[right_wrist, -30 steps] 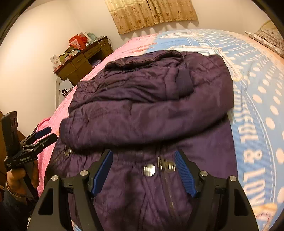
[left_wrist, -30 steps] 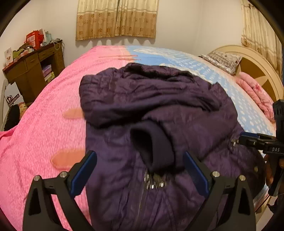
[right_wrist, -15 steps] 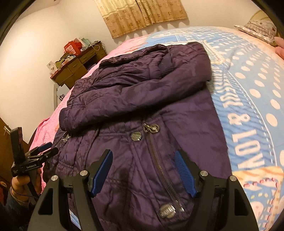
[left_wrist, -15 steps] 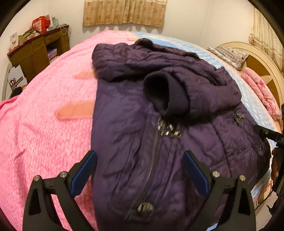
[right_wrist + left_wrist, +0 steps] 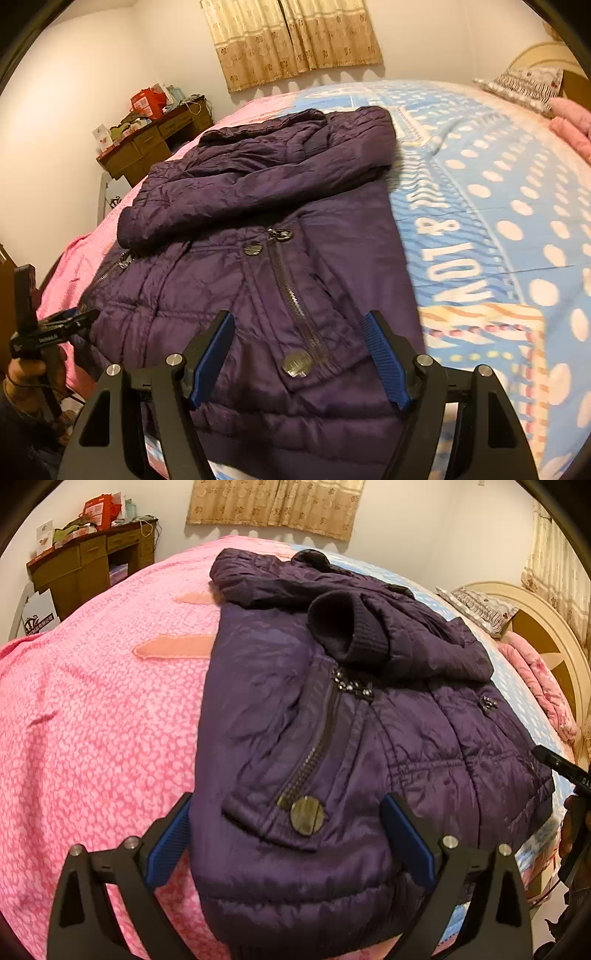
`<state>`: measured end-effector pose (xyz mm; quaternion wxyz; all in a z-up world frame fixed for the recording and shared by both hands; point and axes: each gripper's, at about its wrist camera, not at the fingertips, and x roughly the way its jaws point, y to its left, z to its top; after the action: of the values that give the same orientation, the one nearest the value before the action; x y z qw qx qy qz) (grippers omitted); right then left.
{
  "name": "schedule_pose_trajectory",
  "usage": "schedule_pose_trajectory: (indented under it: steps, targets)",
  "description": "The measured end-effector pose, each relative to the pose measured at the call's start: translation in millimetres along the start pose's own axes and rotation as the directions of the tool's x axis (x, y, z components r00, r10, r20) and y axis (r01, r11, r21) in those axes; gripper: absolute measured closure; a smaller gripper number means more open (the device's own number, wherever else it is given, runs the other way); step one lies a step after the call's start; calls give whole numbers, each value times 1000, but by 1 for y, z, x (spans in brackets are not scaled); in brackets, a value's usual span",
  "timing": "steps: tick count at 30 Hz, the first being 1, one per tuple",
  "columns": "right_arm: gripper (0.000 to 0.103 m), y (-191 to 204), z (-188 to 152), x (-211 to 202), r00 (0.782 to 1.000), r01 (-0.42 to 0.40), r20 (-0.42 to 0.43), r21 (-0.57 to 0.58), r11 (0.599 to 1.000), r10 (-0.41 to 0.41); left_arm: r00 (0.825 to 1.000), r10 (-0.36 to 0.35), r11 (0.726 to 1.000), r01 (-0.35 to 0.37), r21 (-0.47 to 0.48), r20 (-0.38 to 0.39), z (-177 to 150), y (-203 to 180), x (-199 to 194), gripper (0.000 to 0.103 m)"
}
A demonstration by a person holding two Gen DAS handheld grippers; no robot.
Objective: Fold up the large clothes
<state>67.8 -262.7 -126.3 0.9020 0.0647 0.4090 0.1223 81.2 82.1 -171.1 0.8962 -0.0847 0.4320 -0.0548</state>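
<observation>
A dark purple padded jacket lies front up on the bed, both sleeves folded across the chest, one knit cuff on top. It also shows in the right wrist view. My left gripper is open and empty, over the jacket's bottom hem at its left corner. My right gripper is open and empty, over the hem at the other corner, by a pocket snap. Each gripper shows at the edge of the other's view: the right, the left.
The bed has a pink cover on one side and a blue dotted one on the other. A wooden desk with clutter stands by the far wall. A pillow and headboard lie to the right.
Both grippers have drawn back from the folded sleeves toward the jacket's bottom hem. They stay open. The jacket has not moved.
</observation>
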Motion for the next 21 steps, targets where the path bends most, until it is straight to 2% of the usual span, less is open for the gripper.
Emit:
schedule_pose_trajectory:
  steps: [3,10,13,14,16,21]
  targets:
    - [30,-5,-4,-7,1000,21,15,-4,1000,-21,1000,26,1000,-26,8,-3,0,-4,2,0]
    - [30,-20,-2,-16,995,93,33,41,995,-95,1000,17,1000,-17,5,4,5,-3,6,0]
    - [30,-40,-7,-7,992,124,-14,104,987,-123,1000,15,1000,-15,7,10,3,-3,6,0]
    - [30,-45,-9,-5,992,122,-29,126,984,-120,1000,15,1000,-15,4,10,2,-3,5,0]
    - [30,-48,-12,-8,995,100,-7,139,985,-100,1000,11,1000,-11,-7,9,-1,-2,3,0]
    - [30,-33,-17,-9,1000,17,-20,73,997,-16,1000,-14,999,14,-43,0,-3,-1,-3,1]
